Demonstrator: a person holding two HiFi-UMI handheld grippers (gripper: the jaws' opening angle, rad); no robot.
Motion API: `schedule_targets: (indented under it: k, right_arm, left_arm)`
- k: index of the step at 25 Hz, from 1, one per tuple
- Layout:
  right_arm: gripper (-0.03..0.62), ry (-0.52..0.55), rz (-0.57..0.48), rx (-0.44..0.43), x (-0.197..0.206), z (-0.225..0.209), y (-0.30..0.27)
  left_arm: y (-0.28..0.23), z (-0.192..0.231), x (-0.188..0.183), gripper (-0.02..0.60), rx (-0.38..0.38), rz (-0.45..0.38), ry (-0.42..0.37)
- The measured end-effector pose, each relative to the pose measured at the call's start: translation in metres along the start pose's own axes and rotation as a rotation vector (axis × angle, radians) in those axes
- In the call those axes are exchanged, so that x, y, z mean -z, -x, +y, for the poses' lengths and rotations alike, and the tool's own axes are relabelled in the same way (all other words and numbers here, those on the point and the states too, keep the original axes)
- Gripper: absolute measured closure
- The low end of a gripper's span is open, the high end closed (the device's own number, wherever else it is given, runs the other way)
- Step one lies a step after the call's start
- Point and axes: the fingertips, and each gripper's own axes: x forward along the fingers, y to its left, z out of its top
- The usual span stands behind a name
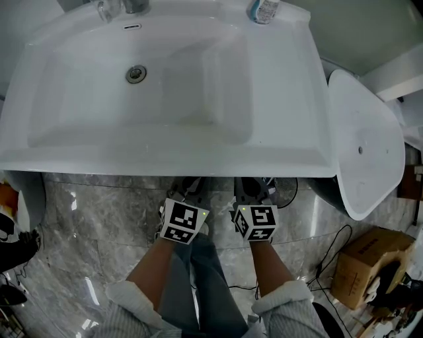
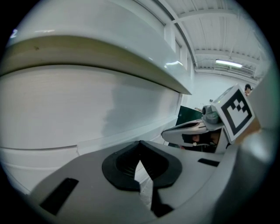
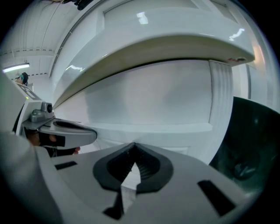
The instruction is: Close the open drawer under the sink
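From the head view, the white sink (image 1: 165, 162) fills the top of the frame and hides the drawer below it. My left gripper (image 1: 187, 191) and right gripper (image 1: 253, 190) sit side by side with their tips tucked under the sink's front rim. In the left gripper view, my left gripper (image 2: 140, 158) is shut on nothing, close to a white drawer front (image 2: 87, 109) under the overhanging rim (image 2: 87, 48). My right gripper (image 3: 133, 159) is also shut and empty, facing the same white front (image 3: 153, 100).
A white toilet (image 1: 363, 145) stands to the right of the sink. A cardboard box (image 1: 367, 261) and black cables (image 1: 330, 251) lie on the grey marble floor at the lower right. A bottle (image 1: 264, 10) and a faucet (image 1: 122, 6) are on the sink's back edge.
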Motion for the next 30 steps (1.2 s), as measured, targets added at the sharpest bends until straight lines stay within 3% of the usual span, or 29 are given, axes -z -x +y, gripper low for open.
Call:
schedule_targets:
  k: [16, 25, 30]
  right_arm:
    - [0.585, -0.026, -0.005, 0.024, -0.01, 0.022, 0.04]
    - [0.583, -0.083, -0.043, 0.007, -0.053, 0.046, 0.082]
    - [0.585, -0.093, -0.093, -0.026, -0.103, 0.067, 0.107]
  left_arm:
    - [0.044, -0.02, -0.021, 0.566, -0.004, -0.04, 0.017]
    - [0.093, -0.02, -0.075, 0.566, 0.003, -0.1, 0.029]
    - [0.118, -0.029, -0.119, 0.566, 0.051, -0.121, 0.01]
